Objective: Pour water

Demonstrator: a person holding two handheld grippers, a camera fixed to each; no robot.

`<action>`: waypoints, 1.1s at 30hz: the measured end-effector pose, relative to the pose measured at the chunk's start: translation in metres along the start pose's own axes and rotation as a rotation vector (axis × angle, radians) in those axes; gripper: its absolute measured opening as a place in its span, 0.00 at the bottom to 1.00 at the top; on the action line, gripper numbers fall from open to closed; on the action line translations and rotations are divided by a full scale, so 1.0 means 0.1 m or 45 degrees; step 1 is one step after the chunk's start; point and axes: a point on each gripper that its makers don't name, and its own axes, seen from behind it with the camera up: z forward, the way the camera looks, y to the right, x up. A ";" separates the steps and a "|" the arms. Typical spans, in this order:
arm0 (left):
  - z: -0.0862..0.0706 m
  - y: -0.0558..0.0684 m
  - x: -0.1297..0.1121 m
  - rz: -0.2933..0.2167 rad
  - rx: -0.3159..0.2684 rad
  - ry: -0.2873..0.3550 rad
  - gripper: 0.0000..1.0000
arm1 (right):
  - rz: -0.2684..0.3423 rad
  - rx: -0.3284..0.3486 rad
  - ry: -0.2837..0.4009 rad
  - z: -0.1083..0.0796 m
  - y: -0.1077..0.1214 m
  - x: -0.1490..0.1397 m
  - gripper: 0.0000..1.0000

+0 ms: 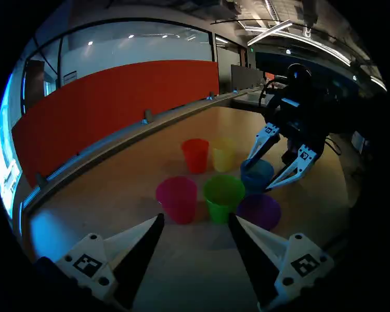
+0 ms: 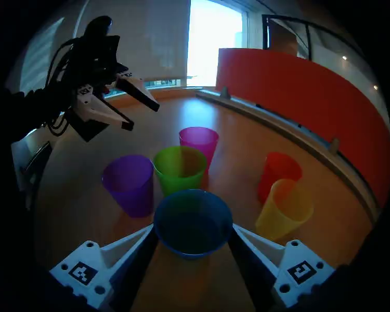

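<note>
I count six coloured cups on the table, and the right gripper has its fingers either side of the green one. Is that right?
Not quite. The cup between the fingers of the right gripper is the blue cup, not the green cup, which stands just behind it. The right gripper view shows this. Six cups is correct.
</note>
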 end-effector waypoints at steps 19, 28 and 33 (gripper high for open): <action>-0.03 0.00 0.03 0.001 0.006 0.008 0.91 | -0.002 0.001 0.066 -0.16 -0.02 0.15 0.89; -0.05 0.03 0.08 0.009 0.009 0.014 0.91 | 0.010 -0.025 0.136 -0.35 0.01 0.35 0.89; -0.04 0.05 0.09 0.018 0.006 0.012 0.91 | 0.011 -0.038 0.182 -0.46 0.01 0.45 0.89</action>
